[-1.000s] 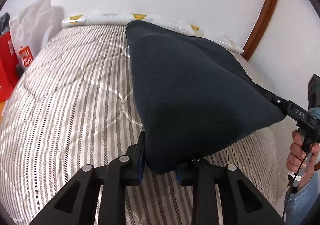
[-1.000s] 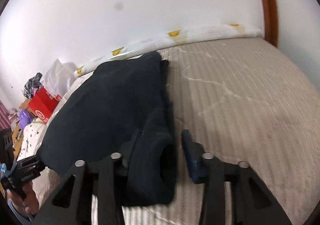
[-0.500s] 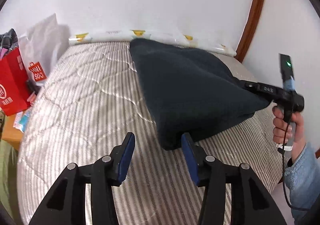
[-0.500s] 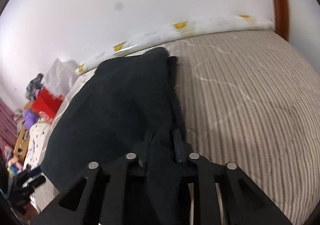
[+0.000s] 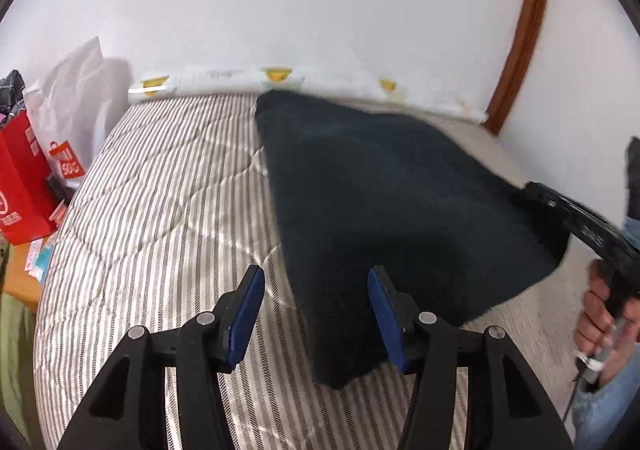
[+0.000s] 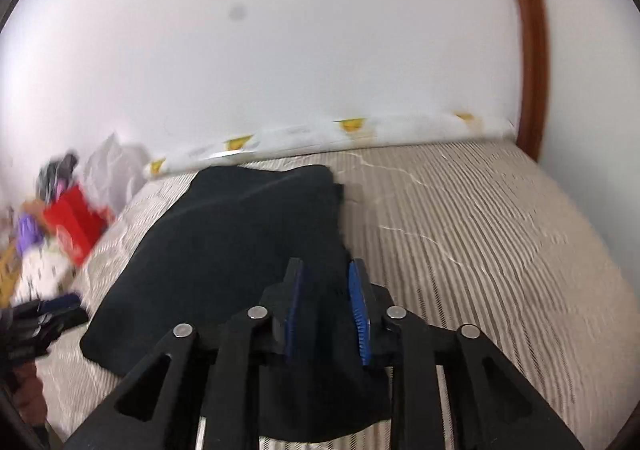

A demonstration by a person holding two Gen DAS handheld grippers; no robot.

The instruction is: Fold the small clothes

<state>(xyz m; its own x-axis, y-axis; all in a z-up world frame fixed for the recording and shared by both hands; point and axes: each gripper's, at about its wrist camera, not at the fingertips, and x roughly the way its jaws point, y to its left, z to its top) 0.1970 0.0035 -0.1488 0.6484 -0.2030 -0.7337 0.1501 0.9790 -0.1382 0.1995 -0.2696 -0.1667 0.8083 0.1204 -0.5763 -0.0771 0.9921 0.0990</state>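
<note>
A dark navy garment (image 5: 380, 194) lies on the striped bed, running from the far edge toward me. My left gripper (image 5: 316, 306) is open, its blue pads on either side of the garment's near corner, not pinching it. My right gripper (image 6: 326, 310) has its jaws narrowed around a thick fold at the garment's (image 6: 240, 242) near right edge, with dark cloth filling the gap between the blue pads. In the left wrist view the right gripper (image 5: 576, 218) shows at the garment's right corner.
The striped quilt (image 5: 160, 210) covers the bed (image 6: 480, 234). A white bolster with yellow marks (image 5: 280, 76) lies along the wall. Red and white bags (image 5: 24, 178) stand off the bed's left side. A wooden door frame (image 5: 520, 34) is at the right.
My left gripper let go of the garment's corner and opened wide, drawing back. My right gripper closed from open onto the garment's edge. The garment has settled lower on the bed.
</note>
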